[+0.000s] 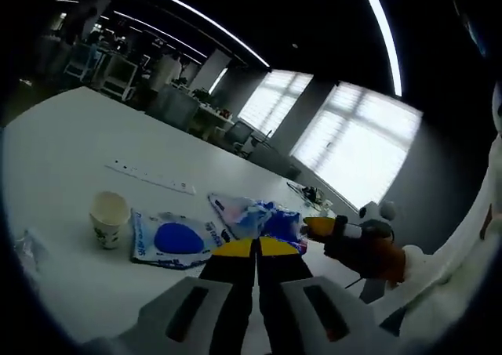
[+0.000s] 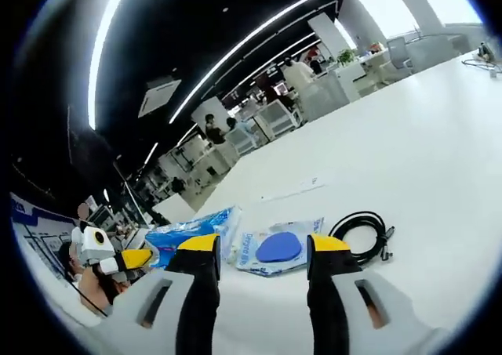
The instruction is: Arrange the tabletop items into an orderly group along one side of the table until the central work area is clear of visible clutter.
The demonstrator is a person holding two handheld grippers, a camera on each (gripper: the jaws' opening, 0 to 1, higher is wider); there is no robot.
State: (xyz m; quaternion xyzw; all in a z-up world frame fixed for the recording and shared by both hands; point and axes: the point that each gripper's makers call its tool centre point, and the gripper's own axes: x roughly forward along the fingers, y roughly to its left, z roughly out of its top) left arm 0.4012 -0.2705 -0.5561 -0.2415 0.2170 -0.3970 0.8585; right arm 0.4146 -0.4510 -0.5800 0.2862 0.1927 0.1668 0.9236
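Your right gripper (image 2: 263,249) hovered with jaws spread, pouch (image 2: 278,249) just ahead between tips. Left gripper (image 1: 253,248) had jaws pressed together, empty. Lower right squarely, pinch pouch edge, slide sideward. Left gripper view showed cup (image 1: 109,218); right gripper view showed cable (image 2: 362,233).

On the white worktop (image 1: 70,151), a paper cup (image 1: 109,219) stands left of a blue-disc packet (image 1: 172,240). The left claw (image 1: 253,248) has its jaws together. The right claw (image 1: 320,226) enters from the right.

Both views low, facing opposite ways (sharing the blue packet (image 1: 177,238) (image 2: 279,248)).
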